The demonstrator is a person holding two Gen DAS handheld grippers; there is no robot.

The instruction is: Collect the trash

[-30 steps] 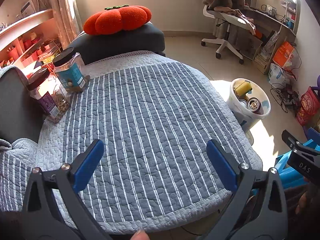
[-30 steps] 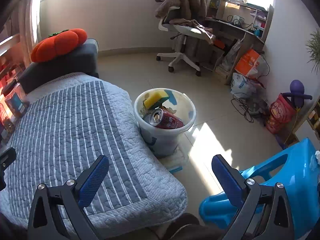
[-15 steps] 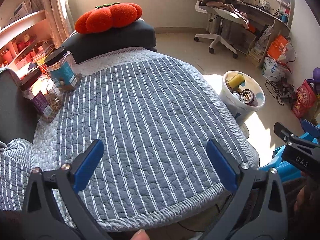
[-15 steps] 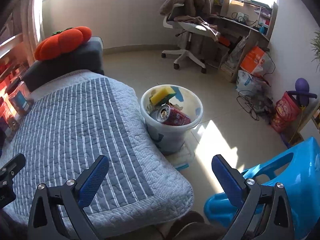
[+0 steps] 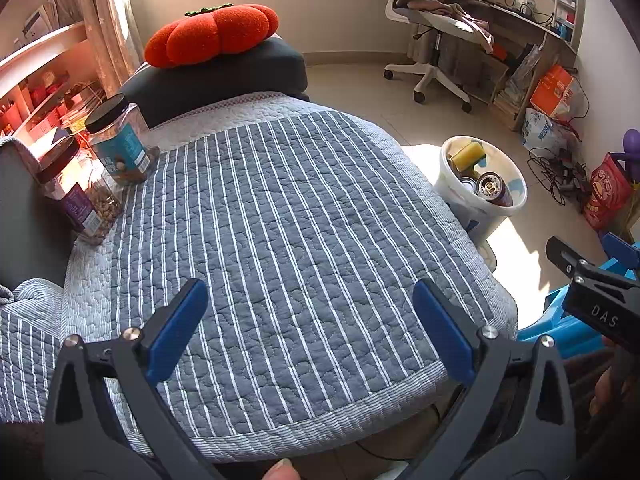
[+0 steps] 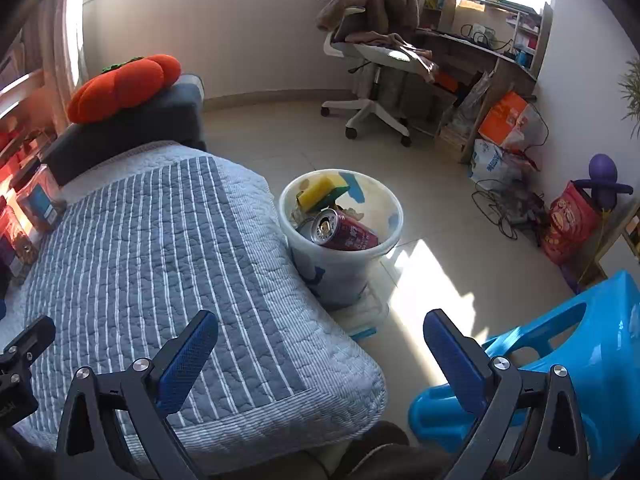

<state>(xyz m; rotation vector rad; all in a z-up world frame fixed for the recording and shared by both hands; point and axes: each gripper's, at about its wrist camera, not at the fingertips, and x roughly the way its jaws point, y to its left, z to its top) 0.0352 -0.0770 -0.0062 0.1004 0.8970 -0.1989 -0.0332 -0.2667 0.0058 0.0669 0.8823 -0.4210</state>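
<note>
A white bin (image 6: pixel 382 214) stands on the floor beside the quilted grey striped seat (image 6: pixel 160 248). It holds a red drink can (image 6: pixel 344 232), a yellow and green sponge (image 6: pixel 322 190) and other scraps. The bin also shows in the left wrist view (image 5: pixel 516 196), right of the seat (image 5: pixel 280 220). My left gripper (image 5: pixel 310 334) is open and empty over the seat's near edge. My right gripper (image 6: pixel 320 356) is open and empty, above the seat's corner and the floor, well short of the bin.
Two black-lidded snack jars (image 5: pixel 116 144) (image 5: pixel 76 192) stand at the seat's left edge. An orange pumpkin cushion (image 5: pixel 212 34) lies on a dark pillow behind. A blue plastic stool (image 6: pixel 560 344) is near right. An office chair (image 6: pixel 372 60), a desk, bags and cables fill the far right.
Both views shifted slightly, as both grippers drifted a little. The bin sits a bit more to the right in the right wrist view. Both grippers stay open and empty.
</note>
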